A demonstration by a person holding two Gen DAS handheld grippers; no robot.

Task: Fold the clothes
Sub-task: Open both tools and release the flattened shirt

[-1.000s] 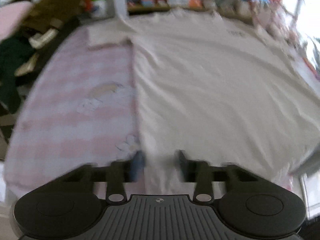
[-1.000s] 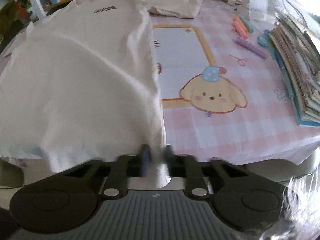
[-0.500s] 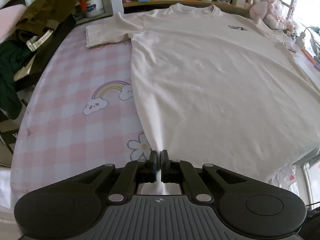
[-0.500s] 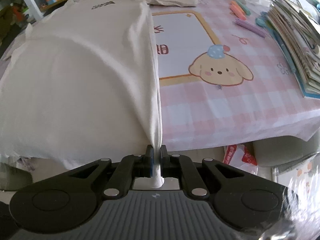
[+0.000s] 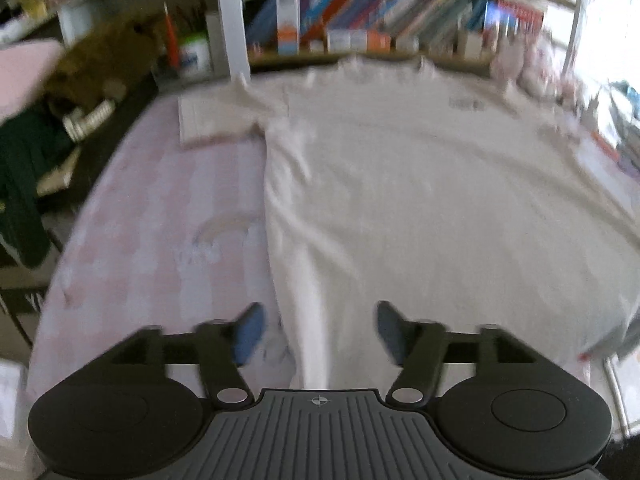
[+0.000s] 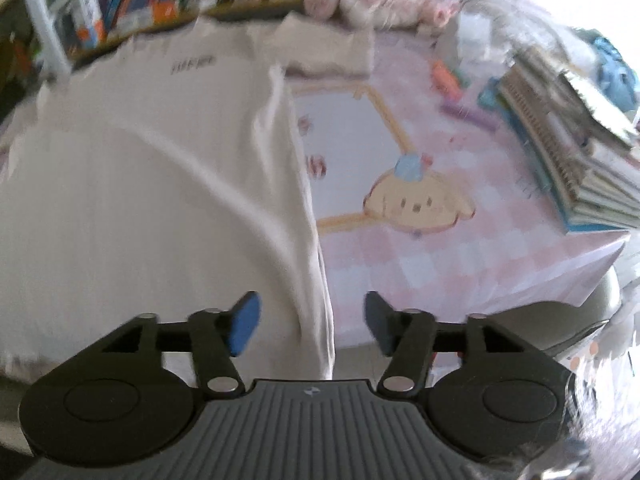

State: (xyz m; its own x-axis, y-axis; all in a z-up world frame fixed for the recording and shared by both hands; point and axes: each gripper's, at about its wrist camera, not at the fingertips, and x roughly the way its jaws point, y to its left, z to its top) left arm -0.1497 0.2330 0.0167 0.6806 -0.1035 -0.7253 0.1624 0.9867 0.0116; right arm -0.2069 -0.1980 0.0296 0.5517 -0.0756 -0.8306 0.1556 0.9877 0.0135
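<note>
We see a pink checked tablecloth (image 6: 472, 256) with a cartoon puppy (image 6: 418, 202) printed on it. A stack of notebooks (image 6: 568, 160) sits near its right edge — markers (image 6: 460, 92) lie beyond. Books (image 5: 360, 12) fill the shelf behind; dark clothes (image 5: 24, 160) are heaped left of the table — all blurred.

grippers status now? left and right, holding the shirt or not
Left gripper: open, jaws just opened; T-shirt hem lies between them, not pinched.
Right gripper: open, jaws just opened; shirt edge between them, not pinched.
</note>
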